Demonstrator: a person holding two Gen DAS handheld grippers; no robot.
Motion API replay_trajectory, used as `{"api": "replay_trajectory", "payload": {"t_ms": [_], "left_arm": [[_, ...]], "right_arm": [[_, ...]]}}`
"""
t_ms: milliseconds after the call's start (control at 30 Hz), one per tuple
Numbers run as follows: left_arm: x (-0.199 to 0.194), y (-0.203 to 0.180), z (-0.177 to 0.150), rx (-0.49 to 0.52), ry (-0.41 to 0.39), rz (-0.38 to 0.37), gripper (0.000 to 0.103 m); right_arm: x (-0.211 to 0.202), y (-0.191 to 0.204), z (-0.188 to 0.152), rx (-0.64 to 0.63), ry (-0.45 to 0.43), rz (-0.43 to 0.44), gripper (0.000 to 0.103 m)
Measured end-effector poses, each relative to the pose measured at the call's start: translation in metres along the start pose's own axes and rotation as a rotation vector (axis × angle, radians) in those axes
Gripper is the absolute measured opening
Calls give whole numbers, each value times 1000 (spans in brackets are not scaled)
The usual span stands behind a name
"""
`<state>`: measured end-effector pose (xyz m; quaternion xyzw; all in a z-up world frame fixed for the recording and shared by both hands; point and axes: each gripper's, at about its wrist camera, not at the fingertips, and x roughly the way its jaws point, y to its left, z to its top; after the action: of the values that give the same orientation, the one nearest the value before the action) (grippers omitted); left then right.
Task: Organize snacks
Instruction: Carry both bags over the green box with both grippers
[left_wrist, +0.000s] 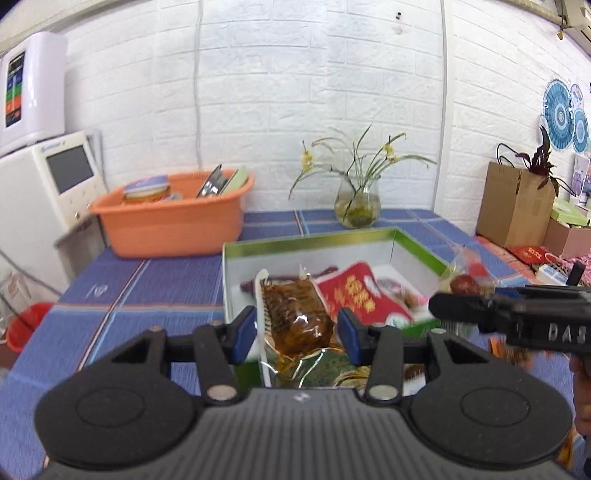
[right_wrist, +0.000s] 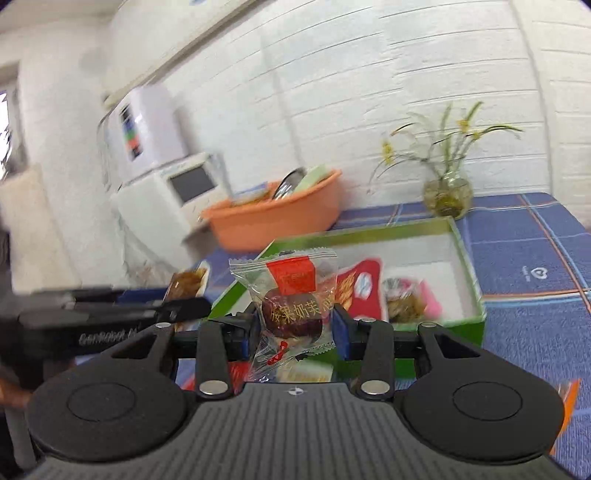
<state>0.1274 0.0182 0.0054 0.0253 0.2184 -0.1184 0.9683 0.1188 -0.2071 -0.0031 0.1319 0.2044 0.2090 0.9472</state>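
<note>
The wall (left_wrist: 295, 92) behind is white and looks like bricks. The table (left_wrist: 147, 288) has a blue cloth with thin lines that make squares. At its back edge sits an orange tub (left_wrist: 170, 218) with dishes in it, and a round glass vase (left_wrist: 356, 203) with thin green stems and small yellow flowers. Past the left edge stand white machines (left_wrist: 44, 177) with screens. In the far right corner are a brown box (left_wrist: 513, 203), a dark red plant (left_wrist: 543, 162) and blue round pictures (left_wrist: 561, 114) on the wall
</note>
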Motion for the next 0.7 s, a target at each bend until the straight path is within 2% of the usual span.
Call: {"api": "replay_trajectory", "payload": {"t_ms": [67, 167, 233, 300, 367, 400, 467, 533, 700], "left_arm": [[14, 1, 16, -21, -18, 22, 46], [41, 6, 32, -69, -16, 14, 46], [57, 8, 33, -105, -4, 18, 46], [68, 9, 26, -126, 0, 27, 46], [77, 8, 20, -93, 39, 23, 46], [79, 7, 16, -67, 43, 19, 46], [77, 4, 8, -41, 19, 23, 47], [79, 1, 4, -1, 35, 29, 47], [84, 5, -1, -4, 37, 36, 47]], "right_arm": [[9, -9, 19, 33, -23, -38, 72], [24, -17, 37, -3, -49, -66, 72], [32, -23, 36, 26, -66, -106, 72], [39, -34, 29, 91, -63, -99, 71], [50, -44, 25, 128, 15, -84, 71], [52, -47, 23, 132, 26, -84, 71], [57, -49, 19, 123, 44, -114, 71], [61, -49, 17, 110, 56, -147, 72], [67, -50, 14, 80, 70, -209, 73]]}}
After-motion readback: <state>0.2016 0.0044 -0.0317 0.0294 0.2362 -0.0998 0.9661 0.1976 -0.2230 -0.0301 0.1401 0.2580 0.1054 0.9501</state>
